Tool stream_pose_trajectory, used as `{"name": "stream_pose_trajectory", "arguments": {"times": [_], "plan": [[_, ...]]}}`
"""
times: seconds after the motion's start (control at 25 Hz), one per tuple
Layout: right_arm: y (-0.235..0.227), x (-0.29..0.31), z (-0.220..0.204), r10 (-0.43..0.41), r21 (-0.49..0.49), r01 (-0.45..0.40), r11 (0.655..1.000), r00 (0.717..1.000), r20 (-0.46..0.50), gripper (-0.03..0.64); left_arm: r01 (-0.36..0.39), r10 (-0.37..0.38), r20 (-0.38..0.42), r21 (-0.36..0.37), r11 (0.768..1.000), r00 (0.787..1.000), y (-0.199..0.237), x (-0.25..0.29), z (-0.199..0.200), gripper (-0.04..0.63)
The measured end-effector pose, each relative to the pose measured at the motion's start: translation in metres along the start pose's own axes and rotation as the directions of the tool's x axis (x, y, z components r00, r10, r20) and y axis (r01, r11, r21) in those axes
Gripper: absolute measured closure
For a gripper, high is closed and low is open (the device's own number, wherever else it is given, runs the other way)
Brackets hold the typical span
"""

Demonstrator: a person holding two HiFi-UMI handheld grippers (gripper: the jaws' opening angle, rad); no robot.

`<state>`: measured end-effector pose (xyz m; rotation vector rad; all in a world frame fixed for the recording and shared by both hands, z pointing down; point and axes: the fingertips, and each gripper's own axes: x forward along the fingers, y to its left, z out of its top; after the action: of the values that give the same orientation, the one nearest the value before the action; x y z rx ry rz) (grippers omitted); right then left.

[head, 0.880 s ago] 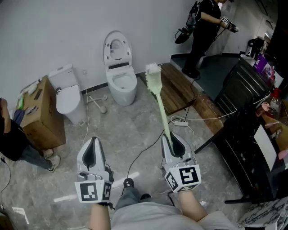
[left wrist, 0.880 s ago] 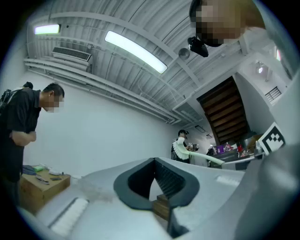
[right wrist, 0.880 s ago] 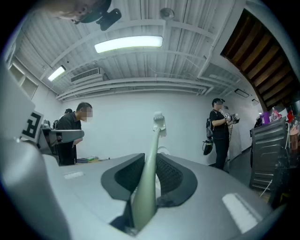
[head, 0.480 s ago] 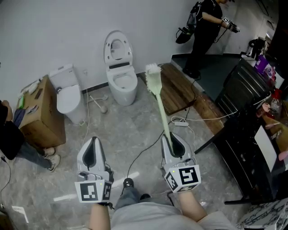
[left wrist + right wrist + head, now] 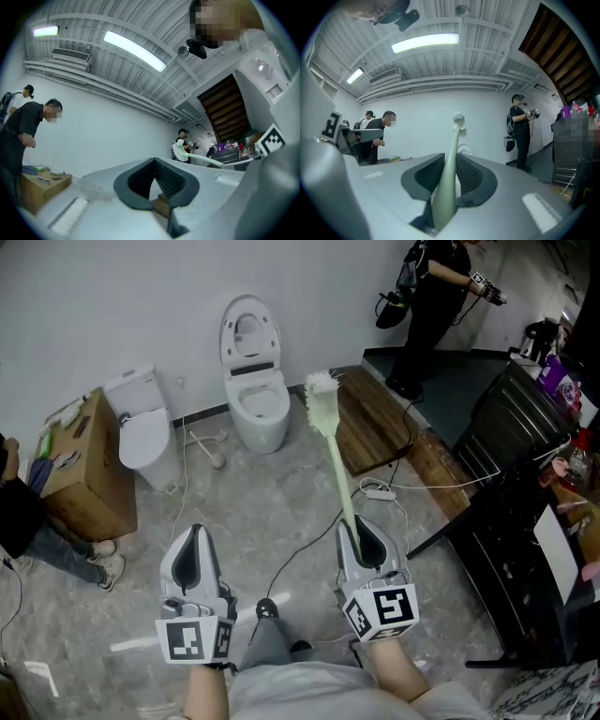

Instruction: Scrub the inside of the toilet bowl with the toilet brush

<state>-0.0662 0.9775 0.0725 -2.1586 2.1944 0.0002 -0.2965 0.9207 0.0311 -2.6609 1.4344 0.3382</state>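
A white toilet (image 5: 255,401) with its lid up stands against the far wall, bowl open. My right gripper (image 5: 362,538) is shut on the handle of a pale green toilet brush (image 5: 336,460), whose white bristle head (image 5: 321,384) points up and forward, just right of the bowl and well short of it. In the right gripper view the brush (image 5: 449,173) runs out between the jaws of the right gripper (image 5: 451,161). My left gripper (image 5: 192,554) is held level beside it, shut and empty; the left gripper (image 5: 153,161) shows nothing between its pads.
A second toilet (image 5: 145,432) with its lid down stands left of the first, next to a cardboard box (image 5: 80,474). Cables (image 5: 309,549) and a power strip (image 5: 378,493) cross the floor. A wooden platform (image 5: 370,427), black furniture (image 5: 525,502) and a person (image 5: 431,306) are on the right.
The head view has shifted slightly, so the toilets sit a little higher and further right. Both grippers and the brush keep the same pose.
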Motion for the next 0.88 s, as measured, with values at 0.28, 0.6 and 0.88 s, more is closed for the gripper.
{"name": "stream_pose_trajectory", "arguments": {"times": [0.28,0.6,0.88], "plan": [[-0.016,0.044,-0.002,-0.018,-0.002,0.018,1.0,1.0,-0.002,0.535,0.012,-0.012,0.005,0.0,1.0,1.0,0.015,0.045,-0.012,0.591],[-0.019,0.131,0.002,-0.03,-0.008,0.03,1.0,1.0,0.007,0.534,0.022,-0.021,0.028,-0.011,1.0,0.999,0.063,0.123,-0.019,0.591],[-0.017,0.2,0.002,-0.04,-0.005,0.041,0.999,0.999,0.014,0.534,0.049,-0.048,0.045,-0.012,0.999,0.998,0.102,0.183,-0.026,0.591]]}}
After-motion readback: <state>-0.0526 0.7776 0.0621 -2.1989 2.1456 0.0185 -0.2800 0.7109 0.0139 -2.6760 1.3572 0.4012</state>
